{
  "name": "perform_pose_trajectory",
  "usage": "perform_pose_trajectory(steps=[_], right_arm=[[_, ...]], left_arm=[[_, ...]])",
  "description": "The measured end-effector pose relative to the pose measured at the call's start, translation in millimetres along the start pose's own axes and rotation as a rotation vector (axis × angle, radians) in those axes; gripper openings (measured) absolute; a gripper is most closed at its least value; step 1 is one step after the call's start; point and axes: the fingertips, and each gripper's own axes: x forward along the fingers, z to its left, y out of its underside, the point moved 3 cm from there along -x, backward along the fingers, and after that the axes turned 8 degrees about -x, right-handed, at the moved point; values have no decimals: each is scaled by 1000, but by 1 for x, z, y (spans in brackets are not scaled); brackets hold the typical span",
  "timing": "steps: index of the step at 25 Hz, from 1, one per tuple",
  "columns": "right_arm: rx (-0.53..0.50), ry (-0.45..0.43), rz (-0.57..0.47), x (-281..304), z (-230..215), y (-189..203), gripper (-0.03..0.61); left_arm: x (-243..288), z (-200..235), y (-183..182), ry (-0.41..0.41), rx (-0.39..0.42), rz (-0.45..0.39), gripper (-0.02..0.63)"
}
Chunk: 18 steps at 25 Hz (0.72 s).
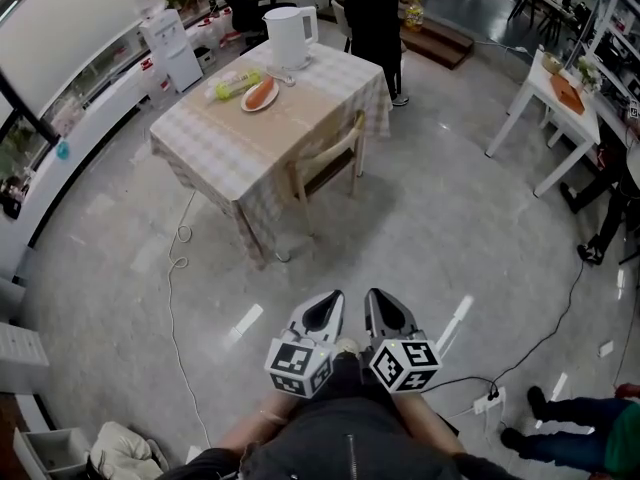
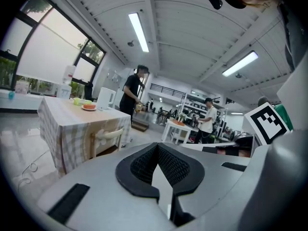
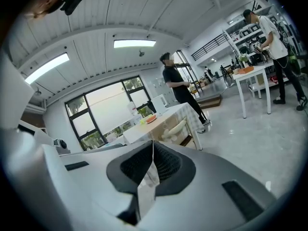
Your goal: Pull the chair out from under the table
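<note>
A pale wooden chair (image 1: 332,158) stands tucked under the right side of a table with a checked cloth (image 1: 210,153); only its backrest and legs show. Both grippers hover side by side over the floor, well short of the chair and pointing toward it. My left gripper (image 1: 330,301) is shut with nothing in it, and so is my right gripper (image 1: 377,299). The chair (image 2: 108,134) shows far ahead of the shut left gripper (image 2: 156,148) in the left gripper view. In the right gripper view the chair (image 3: 175,128) lies beyond the shut right gripper (image 3: 152,146).
On the table are a white kettle (image 1: 290,36) and a plate of food (image 1: 260,95). A person (image 1: 375,18) stands behind it. A white table (image 1: 545,98) is at the right. A cable (image 1: 180,258) and a power strip (image 1: 487,400) lie on the floor.
</note>
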Motion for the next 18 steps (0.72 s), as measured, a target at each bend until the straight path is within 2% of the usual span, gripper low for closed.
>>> perform_pose_trajectory(steps=[10,18], right_arm=[[12,-4,21,21,-41,-1,12],[35,-18,41,29,-48,0,12]], left_arm=[[40,2,6,-11,-18,8,9],[47,2,6,-37,-24,26,9]])
